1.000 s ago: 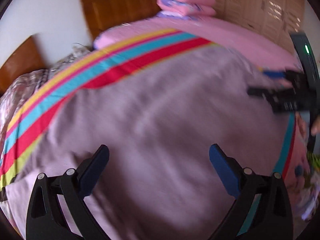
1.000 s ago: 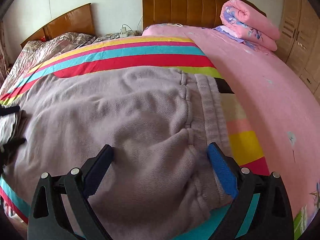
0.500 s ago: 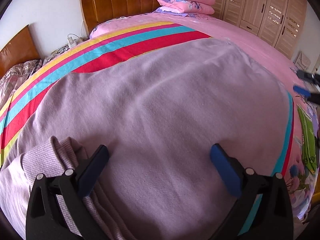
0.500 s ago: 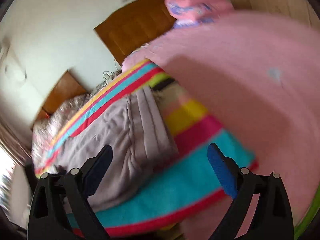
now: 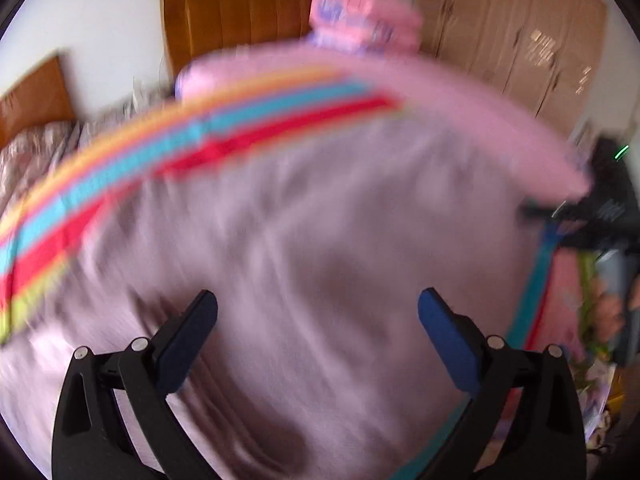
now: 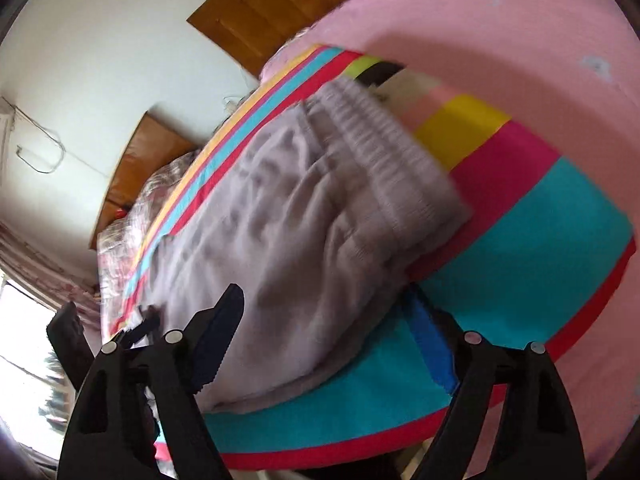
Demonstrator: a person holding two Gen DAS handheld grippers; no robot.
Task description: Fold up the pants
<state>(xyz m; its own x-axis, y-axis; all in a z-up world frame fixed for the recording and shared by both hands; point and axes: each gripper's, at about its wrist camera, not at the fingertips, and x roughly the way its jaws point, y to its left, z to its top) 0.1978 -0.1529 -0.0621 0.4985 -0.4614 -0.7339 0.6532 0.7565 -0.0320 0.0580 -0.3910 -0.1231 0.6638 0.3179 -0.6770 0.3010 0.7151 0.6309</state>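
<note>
Light mauve-grey pants lie flat on a striped blanket; their ribbed waistband points toward the pink sheet. My right gripper is tilted over the pants' near edge by the waistband. Its jaws are closing, and the cloth's edge lies between them untouched by the pads. In the blurred left wrist view the pants fill the middle. My left gripper hovers open above them with nothing gripped. The right gripper shows at the far right there.
A rolled pink quilt sits by the wooden headboard. Brown wardrobe doors stand to the right. The pink bedsheet stretches beyond the blanket. A second bed with a patterned cover and a bright window lie to the left.
My right gripper has rolled and swung to the pants' near edge at the waistband, and its jaws stand narrower. My left gripper has shifted over the cloth, and its view is now blurred.
</note>
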